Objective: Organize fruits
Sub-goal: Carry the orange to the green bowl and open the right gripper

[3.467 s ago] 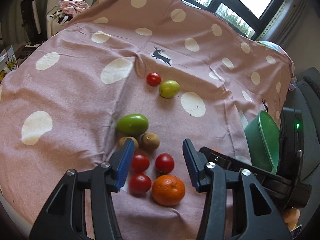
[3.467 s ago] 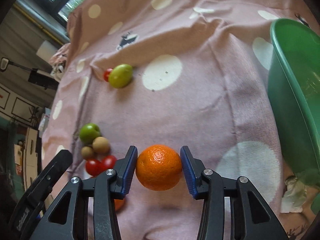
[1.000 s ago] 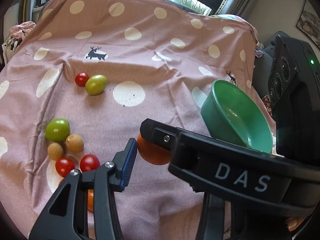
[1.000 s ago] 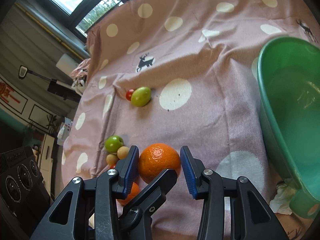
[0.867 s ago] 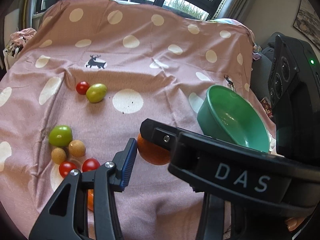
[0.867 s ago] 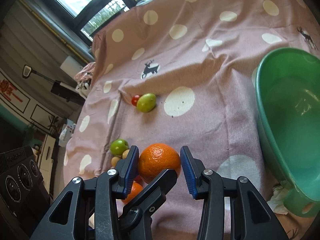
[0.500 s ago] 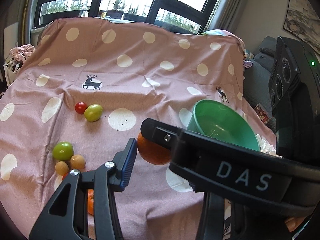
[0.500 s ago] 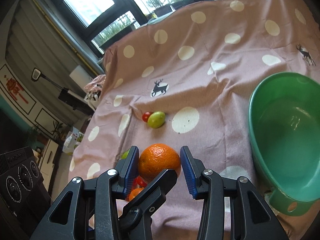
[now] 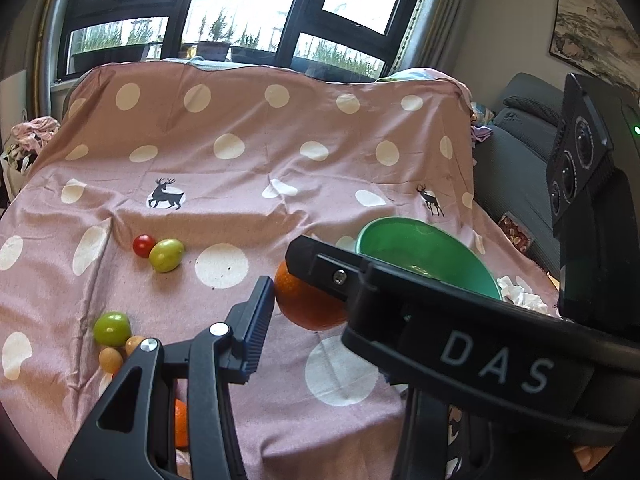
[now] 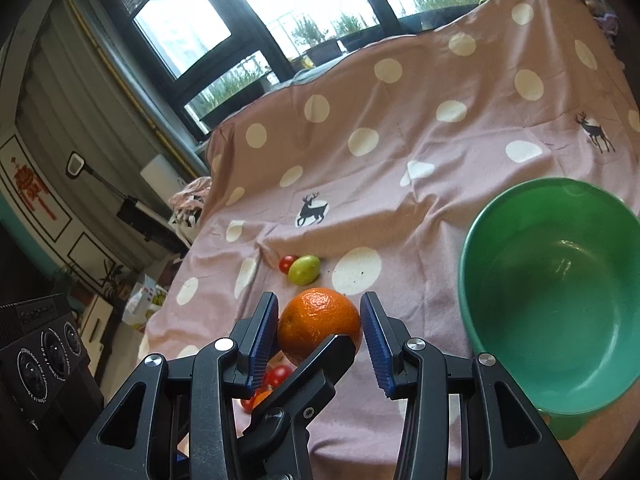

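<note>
Item: one round orange with dimpled peel (image 10: pixel 319 325), pinched between the two blue ribbed pads of the right gripper (image 10: pixel 320 330) and carried clear of the cloth; both pads press on its sides. In the left wrist view the same orange (image 9: pixel 308 304) shows partly hidden behind the right gripper's black finger, which crosses the frame and bears the white letters "DAS". Left gripper (image 9: pixel 304 300): only its left blue pad (image 9: pixel 256 332) is visible, standing beside the orange; the other finger is hidden behind the right gripper, so whether its jaws press on the fruit or stand free cannot be told. Item: one round green plastic bowl (image 10: pixel 556 280), resting on the cloth to the right of the held orange, nothing visible inside; also seen in the left wrist view (image 9: pixel 424 256) behind the crossing finger. Surface: pink cloth with white polka dots and black deer prints (image 9: pixel 240 152), draped over the whole work area. Loose fruit on the cloth: one small red cherry tomato (image 9: pixel 143 245) touching one yellow-green oval fruit (image 9: pixel 166 255), a pair well apart from the bowl; one round green fruit (image 9: pixel 112 328) touching two small tan round fruits (image 9: pixel 111 359) at lower left; a second orange (image 9: pixel 181 424), mostly hidden behind the left gripper's frame. Red tomatoes (image 10: pixel 280 376) show beneath the right gripper. Background: black-framed windows (image 9: pixel 248 12).
</note>
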